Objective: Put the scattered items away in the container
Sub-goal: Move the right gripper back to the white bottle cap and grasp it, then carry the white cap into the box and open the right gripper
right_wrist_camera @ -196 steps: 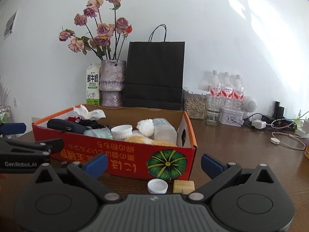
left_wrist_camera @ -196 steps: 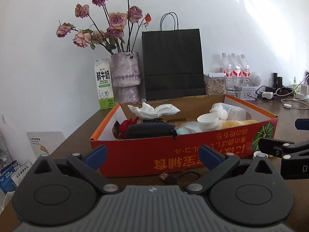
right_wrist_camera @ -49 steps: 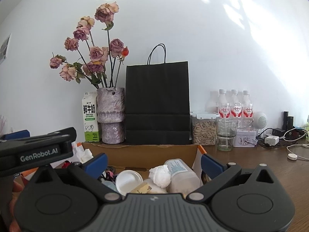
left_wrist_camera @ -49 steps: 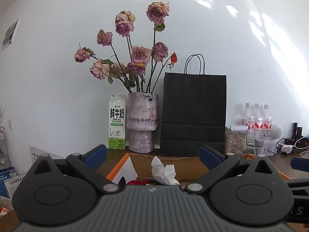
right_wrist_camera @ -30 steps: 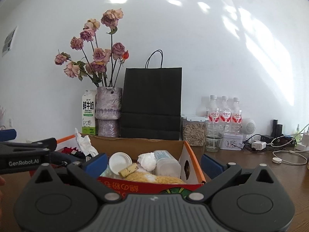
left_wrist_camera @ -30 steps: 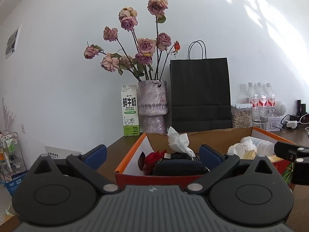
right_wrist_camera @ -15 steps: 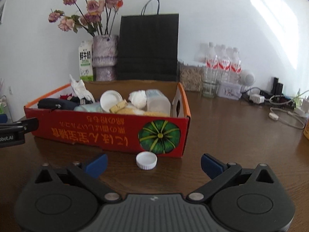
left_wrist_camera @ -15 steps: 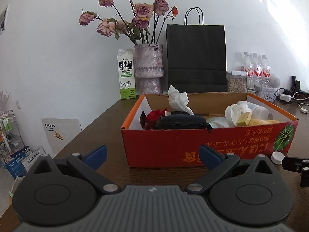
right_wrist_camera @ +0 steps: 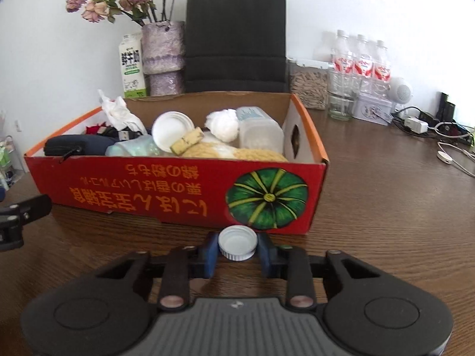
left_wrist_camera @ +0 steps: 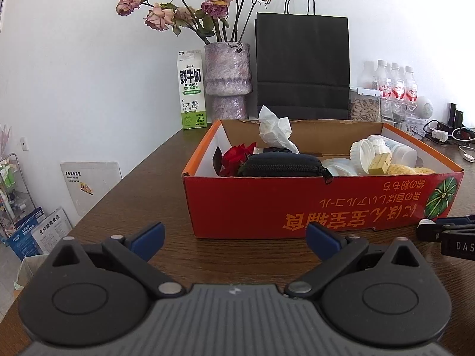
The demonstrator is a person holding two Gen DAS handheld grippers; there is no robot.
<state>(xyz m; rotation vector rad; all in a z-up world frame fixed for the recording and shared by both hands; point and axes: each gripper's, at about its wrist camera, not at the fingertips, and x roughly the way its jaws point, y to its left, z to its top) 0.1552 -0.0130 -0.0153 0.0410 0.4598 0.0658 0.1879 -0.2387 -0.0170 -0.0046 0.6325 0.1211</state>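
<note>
The red cardboard box stands on the brown table, holding a black zip pouch, a crumpled tissue, a white lid, a yellow block and a plastic tub. Just in front of the box's pumpkin picture, my right gripper is shut on a white bottle cap at table level, its blue pads pressing on both sides. My left gripper is open and holds nothing, in front of the box's left corner.
Behind the box stand a vase of dried roses, a milk carton, a black paper bag, a seed jar and water bottles. Cables and chargers lie at the back right. The table's left edge drops off to the floor.
Both views have tipped down from the wall to the table and box. The right gripper, open a moment ago, has come down and closed on the white cap.
</note>
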